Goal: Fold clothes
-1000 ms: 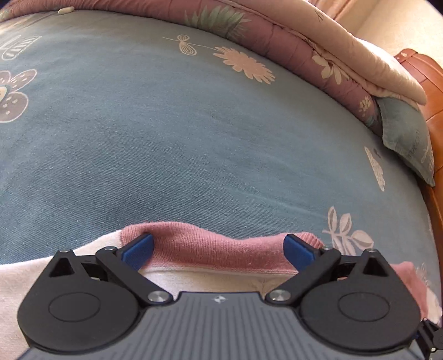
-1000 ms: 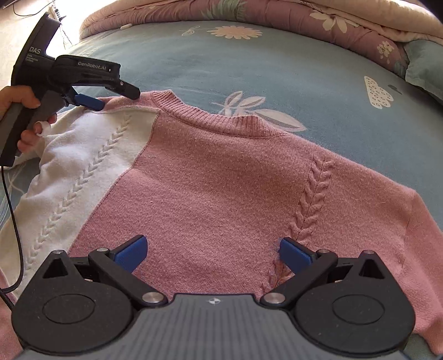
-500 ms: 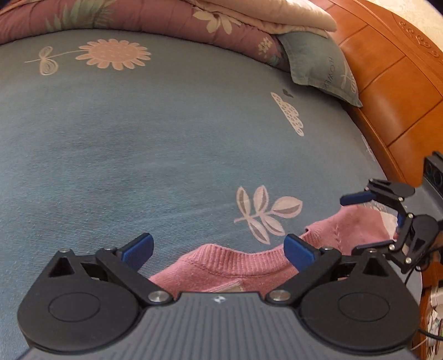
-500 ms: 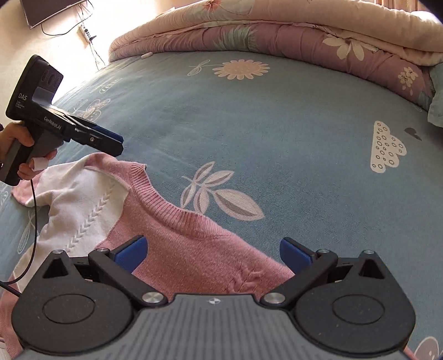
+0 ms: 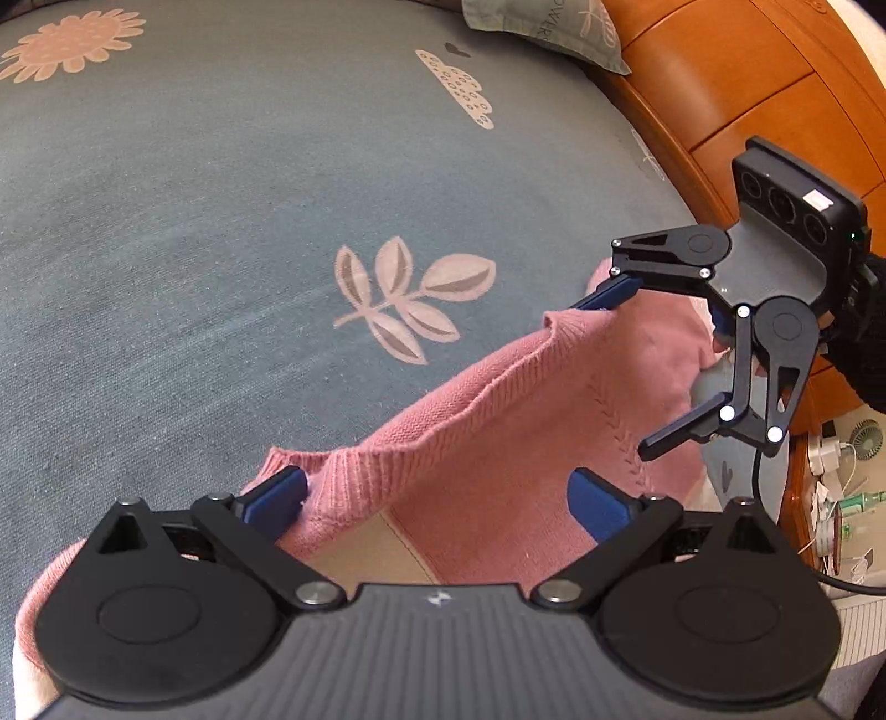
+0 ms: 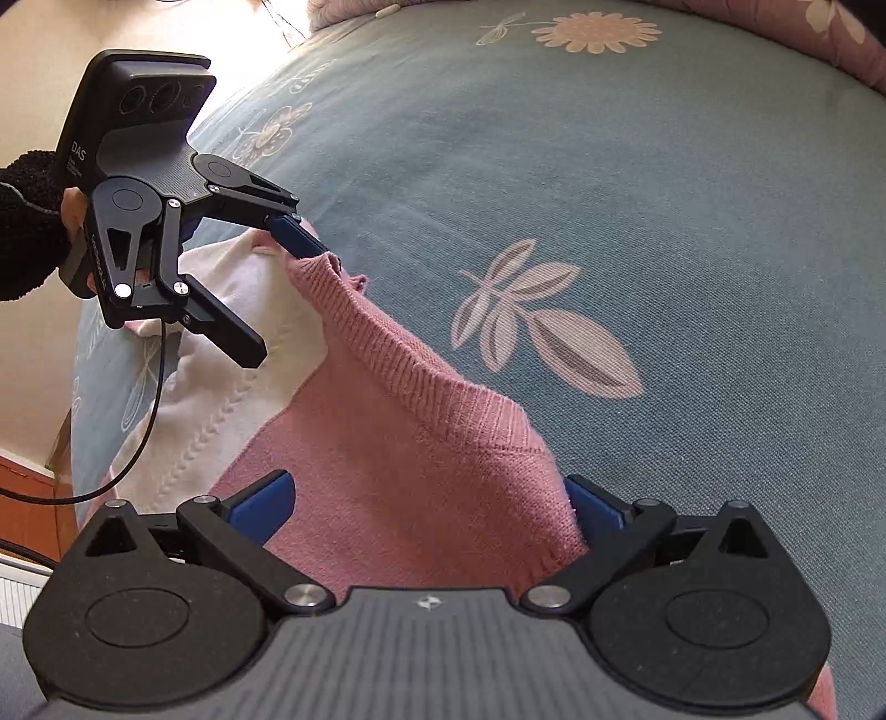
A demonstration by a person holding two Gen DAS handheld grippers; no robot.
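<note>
A pink knit sweater (image 5: 498,421) with a white cable-knit panel (image 6: 221,387) lies on the blue flowered bedsheet (image 5: 221,249), its ribbed neckline stretched between my two grippers. My left gripper (image 5: 437,495) is open, and the left shoulder of the sweater (image 6: 398,443) sits between its blue pads. Seen from the right wrist, the left gripper (image 6: 274,296) has its upper finger touching the collar's end. My right gripper (image 6: 426,507) is open too, straddling the pink right shoulder. From the left wrist, the right gripper (image 5: 637,368) stands with its jaws wide apart over the fabric.
A wooden headboard (image 5: 720,83) runs along the right, with a grey-green pillow (image 5: 542,27) against it. A pink quilt (image 6: 830,27) lies at the bed's far side. Small clutter (image 5: 841,498) sits beside the bed. A hand in a dark sleeve (image 6: 33,221) holds the left gripper.
Both grippers have come in to the sweater's shoulders on either side of the neckline and now face each other. The collar edge is pulled up taut between them. Both stayed open.
</note>
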